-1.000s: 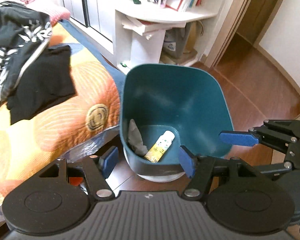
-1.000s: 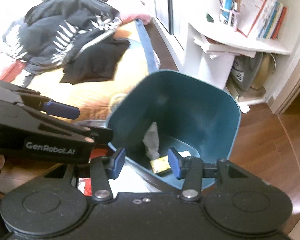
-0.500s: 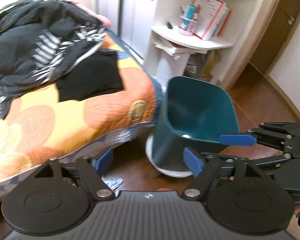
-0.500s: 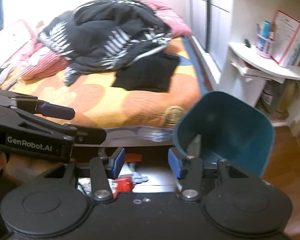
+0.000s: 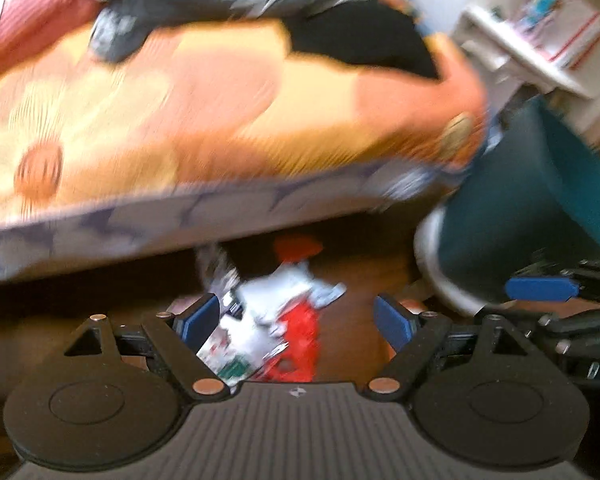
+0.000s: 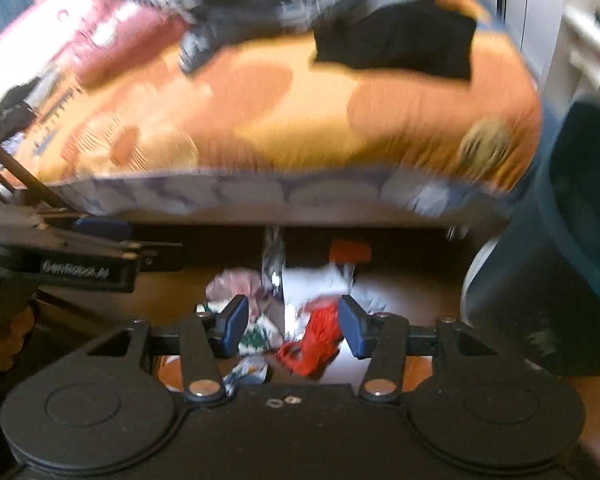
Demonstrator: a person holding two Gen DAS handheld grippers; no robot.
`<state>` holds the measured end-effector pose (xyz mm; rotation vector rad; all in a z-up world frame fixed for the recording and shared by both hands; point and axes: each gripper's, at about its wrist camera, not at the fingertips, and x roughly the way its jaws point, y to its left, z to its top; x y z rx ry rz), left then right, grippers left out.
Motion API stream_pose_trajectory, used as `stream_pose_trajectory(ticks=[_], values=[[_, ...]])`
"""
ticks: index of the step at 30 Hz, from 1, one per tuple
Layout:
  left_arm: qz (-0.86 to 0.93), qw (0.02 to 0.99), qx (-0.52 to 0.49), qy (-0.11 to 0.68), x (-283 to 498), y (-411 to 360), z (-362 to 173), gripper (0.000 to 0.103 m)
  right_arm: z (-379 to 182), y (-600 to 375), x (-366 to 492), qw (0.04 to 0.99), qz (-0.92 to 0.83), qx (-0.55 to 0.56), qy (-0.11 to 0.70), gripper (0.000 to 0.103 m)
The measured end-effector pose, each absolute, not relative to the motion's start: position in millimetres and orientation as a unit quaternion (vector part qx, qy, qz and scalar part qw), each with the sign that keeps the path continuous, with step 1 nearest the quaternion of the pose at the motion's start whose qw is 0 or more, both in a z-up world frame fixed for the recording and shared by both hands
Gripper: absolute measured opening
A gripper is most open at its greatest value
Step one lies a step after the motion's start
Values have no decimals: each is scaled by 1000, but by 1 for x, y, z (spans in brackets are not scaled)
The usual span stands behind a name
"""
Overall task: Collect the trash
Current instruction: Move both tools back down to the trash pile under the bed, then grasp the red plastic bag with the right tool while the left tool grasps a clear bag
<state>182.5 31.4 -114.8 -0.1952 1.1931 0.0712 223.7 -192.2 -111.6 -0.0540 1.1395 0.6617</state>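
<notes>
A pile of trash lies on the wooden floor by the bed: a red wrapper point(image 5: 300, 332) point(image 6: 316, 340), white crumpled paper point(image 5: 276, 292) point(image 6: 308, 280) and a green-and-white packet point(image 5: 224, 356) point(image 6: 256, 336). My left gripper point(image 5: 296, 318) is open and empty, just above the pile. My right gripper point(image 6: 292, 324) is open and empty over the same pile. The teal trash bin point(image 5: 540, 204) point(image 6: 560, 240) stands to the right. Both views are motion-blurred.
The bed with an orange quilt point(image 5: 220, 112) point(image 6: 300, 112) overhangs the floor behind the trash, with dark clothes point(image 5: 360, 40) on top. A white shelf unit point(image 5: 532, 52) stands at the far right. The right gripper shows in the left wrist view point(image 5: 540, 289).
Both grippers have swung away from the bin, down and left toward the floor by the bed. The trash pile has come between the fingers. Both stay open.
</notes>
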Motion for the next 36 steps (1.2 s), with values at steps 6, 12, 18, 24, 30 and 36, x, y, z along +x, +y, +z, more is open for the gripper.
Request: stream_pose_trajectory(ticks=[6,12,18,24,30,36], values=[[61,765,-119,630,179,66,-209,84,-199,-155,255,747,277,-5,605,50],[73,704,-125,695,179,78,-289,84,-274,-123,280,708,245,3,662,50],[72,634,-141,757,179,82,-369,84,-348,-102,302,678,221,5,701,50],[74,565,-170,804,176,83,-436,84,-418,-93,319,648,190,1,737,50],[70,524,-171,831,168,80,-490,84,-460,-82,322,633,181,-7,753,50],[58,505,-147,849,159,72,-526,84,-490,-75,324,624,178,-19,761,50]])
